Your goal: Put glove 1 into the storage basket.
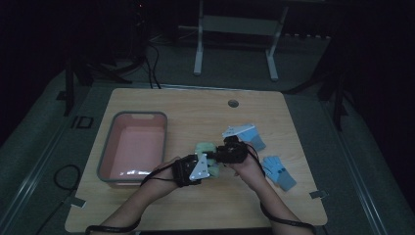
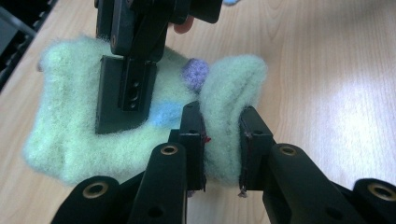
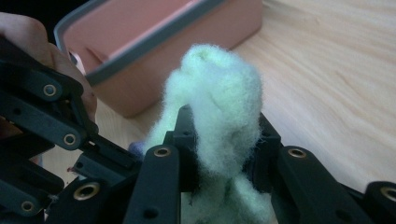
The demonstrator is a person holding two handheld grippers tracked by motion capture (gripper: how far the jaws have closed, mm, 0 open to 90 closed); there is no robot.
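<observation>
The fluffy pale-green fleece glove (image 1: pixel 208 155) hangs stretched between both grippers just right of the pink plastic bin (image 1: pixel 113 132); left gripper (image 2: pixel 223 147) and right gripper (image 3: pixel 223 151) each clamp one end, axis running hand to hand.

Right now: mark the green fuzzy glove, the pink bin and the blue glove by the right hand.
green fuzzy glove (image 2: pixel 79 140): left gripper view, lower palm area.
pink bin (image 1: pixel 165 128): high view, grey rim on its right side.
blue glove (image 1: pixel 280 171): high view, middle of the palm.
</observation>
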